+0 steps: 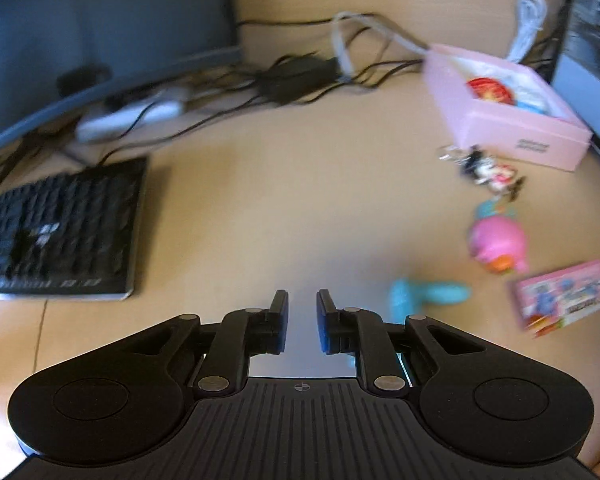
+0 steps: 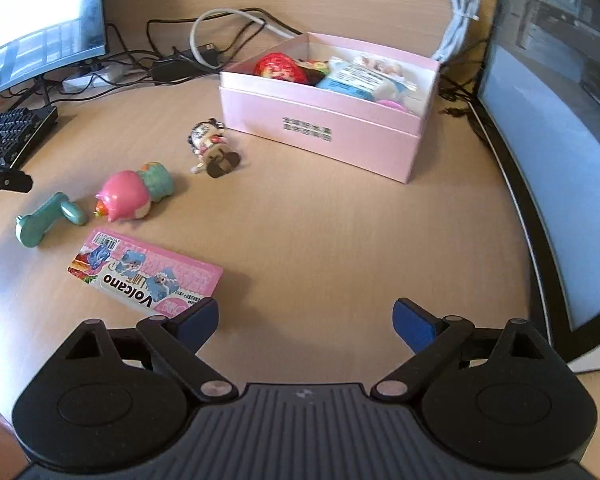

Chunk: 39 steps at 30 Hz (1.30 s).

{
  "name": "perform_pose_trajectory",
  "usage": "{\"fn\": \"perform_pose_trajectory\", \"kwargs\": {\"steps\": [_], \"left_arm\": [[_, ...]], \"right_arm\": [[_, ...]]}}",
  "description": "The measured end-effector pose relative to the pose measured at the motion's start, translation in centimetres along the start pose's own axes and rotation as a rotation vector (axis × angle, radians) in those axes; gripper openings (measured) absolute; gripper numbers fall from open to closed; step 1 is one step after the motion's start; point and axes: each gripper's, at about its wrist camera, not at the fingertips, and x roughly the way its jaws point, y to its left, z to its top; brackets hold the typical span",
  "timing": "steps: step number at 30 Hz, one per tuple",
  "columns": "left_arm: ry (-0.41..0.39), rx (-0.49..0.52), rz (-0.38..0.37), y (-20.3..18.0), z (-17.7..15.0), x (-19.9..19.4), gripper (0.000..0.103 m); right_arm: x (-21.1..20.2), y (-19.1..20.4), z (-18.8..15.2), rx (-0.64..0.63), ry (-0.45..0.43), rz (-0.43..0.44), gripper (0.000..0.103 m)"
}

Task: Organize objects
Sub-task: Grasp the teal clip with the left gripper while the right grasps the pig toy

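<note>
Here, the right gripper (image 2: 306, 318) hangs with jaws wide and empty above the wooden desk (image 2: 340, 240), the left gripper (image 1: 302, 312) nearly closed on nothing (blurred view), while four small toys lie beside the open pink cardboard box (image 2: 320, 136).

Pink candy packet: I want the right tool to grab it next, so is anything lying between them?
Nothing visible does. The pink candy packet lies flat on bare desk just ahead-left of the open right tool; the other toys sit beyond it.
</note>
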Motion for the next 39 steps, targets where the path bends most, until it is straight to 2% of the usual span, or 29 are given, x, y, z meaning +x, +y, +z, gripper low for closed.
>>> {"fn": "perform_pose_trajectory", "kwargs": {"steps": [5, 11, 19, 24, 29, 33, 34, 38, 39], "left_arm": [[0.079, 0.036, -0.101, 1.3, -0.9, 1.5, 0.019], [0.101, 0.201, -0.174, -0.4, -0.7, 1.6, 0.023], [0.133, 0.313, -0.245, -1.9, -0.5, 2.1, 0.023], [0.160, 0.328, -0.300, -2.6, -0.3, 2.2, 0.042], [0.168, 0.297, -0.278, -2.9, -0.3, 2.2, 0.045], [0.175, 0.164, -0.250, -1.8, 0.3, 1.8, 0.043], [0.156, 0.091, -0.241, -1.3, 0.6, 1.1, 0.042], [0.070, -0.263, -0.334, -0.1, 1.1, -1.8, 0.042], [0.045, -0.315, -0.337, -0.7, 1.0, -2.3, 0.042]], "right_arm": [[-0.3, 1.2, 0.5, -0.033, -0.004, 0.002, 0.095], [-0.7, 1.4, 0.4, -0.031, -0.001, -0.015, 0.095], [-1.2, 1.1, -0.2, 0.007, 0.001, -0.037, 0.095], [-1.2, 1.2, -0.4, 0.021, -0.006, -0.039, 0.095], [-1.1, 1.3, -0.5, 0.033, -0.006, -0.035, 0.095], [-1.3, 1.3, -0.6, 0.033, -0.018, -0.034, 0.096], [-1.4, 1.3, -0.5, 0.034, -0.022, -0.037, 0.096], [-2.1, 0.7, -0.1, 0.051, -0.045, -0.044, 0.096], [-2.3, 0.5, 0.1, 0.053, -0.054, -0.041, 0.096]]}}
